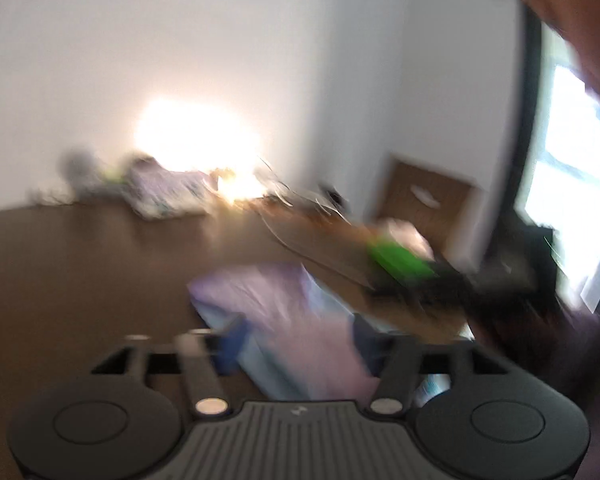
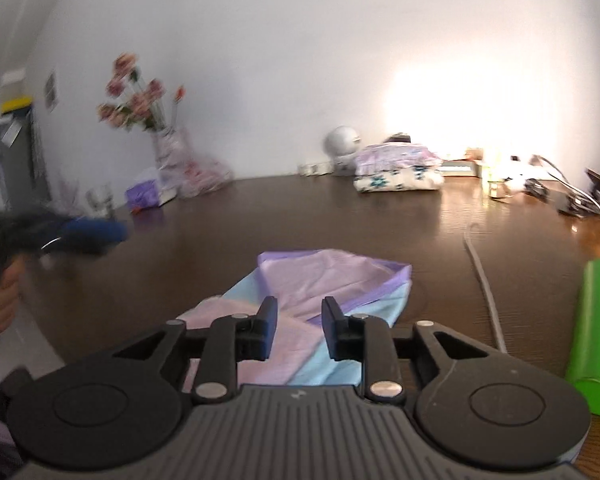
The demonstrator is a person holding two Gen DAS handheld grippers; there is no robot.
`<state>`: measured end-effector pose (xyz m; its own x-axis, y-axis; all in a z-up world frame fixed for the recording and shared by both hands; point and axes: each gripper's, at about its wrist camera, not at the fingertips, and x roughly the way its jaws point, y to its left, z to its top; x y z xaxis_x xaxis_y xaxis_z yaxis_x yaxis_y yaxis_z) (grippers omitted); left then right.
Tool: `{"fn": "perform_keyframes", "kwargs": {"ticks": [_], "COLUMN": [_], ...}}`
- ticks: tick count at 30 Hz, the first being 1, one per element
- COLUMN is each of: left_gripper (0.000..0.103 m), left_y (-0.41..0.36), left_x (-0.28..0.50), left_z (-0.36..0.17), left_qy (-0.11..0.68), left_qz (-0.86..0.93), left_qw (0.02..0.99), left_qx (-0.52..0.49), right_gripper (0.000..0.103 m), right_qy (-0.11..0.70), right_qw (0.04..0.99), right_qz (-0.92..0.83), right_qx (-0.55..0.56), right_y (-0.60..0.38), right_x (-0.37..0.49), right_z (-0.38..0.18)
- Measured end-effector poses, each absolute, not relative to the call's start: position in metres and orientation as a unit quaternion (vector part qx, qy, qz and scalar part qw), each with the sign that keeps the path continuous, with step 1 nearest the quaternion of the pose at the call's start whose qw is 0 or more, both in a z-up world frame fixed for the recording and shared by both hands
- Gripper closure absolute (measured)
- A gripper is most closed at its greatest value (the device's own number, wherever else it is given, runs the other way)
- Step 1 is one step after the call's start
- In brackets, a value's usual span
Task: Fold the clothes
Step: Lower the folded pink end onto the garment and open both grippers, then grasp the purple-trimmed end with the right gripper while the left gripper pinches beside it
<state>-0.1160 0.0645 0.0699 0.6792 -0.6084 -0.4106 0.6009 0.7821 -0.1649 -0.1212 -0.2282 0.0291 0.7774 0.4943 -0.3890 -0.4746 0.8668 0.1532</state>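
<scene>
A soft cloth (image 2: 332, 280) lies flat on the dark brown worktop (image 2: 340, 216). It is pink, purple and light blue, and it is partly folded, with one pink part lying over the blue part.

The right hand-held gripper (image 2: 300, 320) is low, just over the near end of the cloth. Its two dark fingers (image 2: 268, 328) stand a little apart, and there is nothing between them. The pink cloth shows through the gap.

The left hand-held gripper (image 1: 296, 340) is also over the cloth (image 1: 284, 312). This picture is very blurry. Its fingers stand wide apart, and the cloth shows between them, but they do not pinch it. In the right wrist view the left hand-held gripper (image 2: 88, 232) is a blue and black blur at the left side, up above the worktop, and a hand (image 2: 0, 300) holds its handle.

At the back of the worktop, by the white wall (image 2: 300, 60), sits a pile of folded clothes (image 2: 396, 168). Pink flowers in a vase (image 2: 140, 108) stand far to the left. A green thing (image 2: 596, 328) stands at the right edge. A thin cord (image 2: 484, 280) lies on the worktop between the cloth and the green thing.
</scene>
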Motion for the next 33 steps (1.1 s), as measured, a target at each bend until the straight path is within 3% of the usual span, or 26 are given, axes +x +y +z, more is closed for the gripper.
{"fn": "perform_keyframes", "kwargs": {"ticks": [3,7,12,14,17,23,26,29,33], "left_gripper": [0.063,0.072,0.072,0.068,0.060,0.059,0.059,0.051,0.058], "left_y": [0.034,0.004,-0.003,-0.001,0.000,-0.025,-0.020,-0.009,-0.001], "left_x": [-0.105,-0.115,-0.119,-0.114,-0.101,-0.102,-0.100,-0.095,-0.064], "left_z": [0.057,0.032,0.007,0.003,0.004,0.003,0.003,-0.001,0.014], "left_qy": [0.243,0.240,0.257,0.264,0.284,0.264,0.263,0.267,0.282], "left_qz": [-0.299,-0.281,-0.280,-0.273,-0.262,-0.196,-0.186,-0.167,-0.150], "left_qw": [0.923,0.927,0.921,0.923,0.921,0.942,0.945,0.948,0.947], "left_qx": [-0.004,0.058,0.083,0.068,0.046,0.066,0.053,0.036,0.027], "right_gripper": [0.079,0.080,0.083,0.084,0.075,0.075,0.076,0.078,0.077], "right_qy": [0.215,0.208,0.221,0.221,0.221,0.239,0.243,0.277,0.283], "right_qw": [0.938,0.935,0.929,0.928,0.929,0.929,0.926,0.920,0.921], "right_qz": [0.271,0.277,0.277,0.277,0.275,0.253,0.274,0.274,0.267], "right_qx": [-0.006,-0.082,-0.111,-0.116,-0.115,-0.126,-0.088,-0.047,-0.016], "right_y": [-0.218,-0.204,-0.200,-0.201,-0.205,-0.199,-0.212,-0.222,-0.229], "right_x": [-0.125,-0.139,-0.142,-0.143,-0.138,-0.107,-0.111,-0.106,-0.098], "right_z": [0.028,0.022,0.009,0.006,0.005,0.013,0.024,0.017,0.026]}}
